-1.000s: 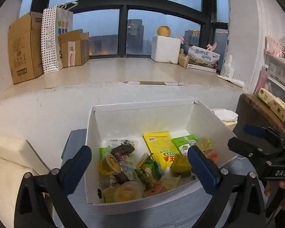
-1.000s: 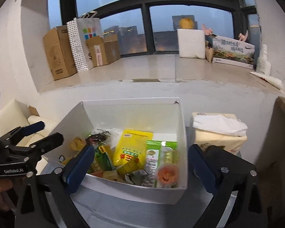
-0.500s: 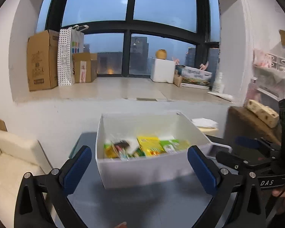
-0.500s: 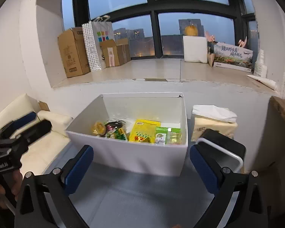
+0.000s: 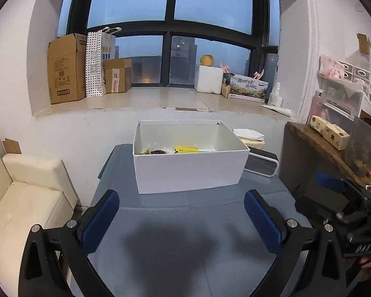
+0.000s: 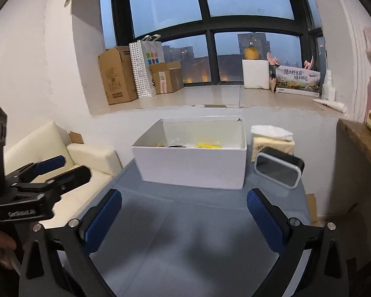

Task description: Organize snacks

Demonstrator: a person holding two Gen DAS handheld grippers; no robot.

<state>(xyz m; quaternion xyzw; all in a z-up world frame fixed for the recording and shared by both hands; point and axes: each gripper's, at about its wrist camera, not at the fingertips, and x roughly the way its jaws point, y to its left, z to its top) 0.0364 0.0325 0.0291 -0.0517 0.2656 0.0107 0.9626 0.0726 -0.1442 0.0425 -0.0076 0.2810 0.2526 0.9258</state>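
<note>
1. A grey-blue table (image 5: 185, 235) is seen below a wide window sill (image 5: 146, 100) stacked with cardboard boxes (image 5: 65, 68), at dusk
2. Both tongs have been drawn back from over the white box (image 5: 189, 173), now well ahead of them
3. The left gripper (image 5: 183, 219) and right gripper (image 6: 184, 219) are spread and empty
4. The snacks (image 5: 172, 151) are left inside the box; sorting is judged finished or paused

Snacks (image 5: 183, 150) mostly behind box wall (image 5: 190, 170)
</note>
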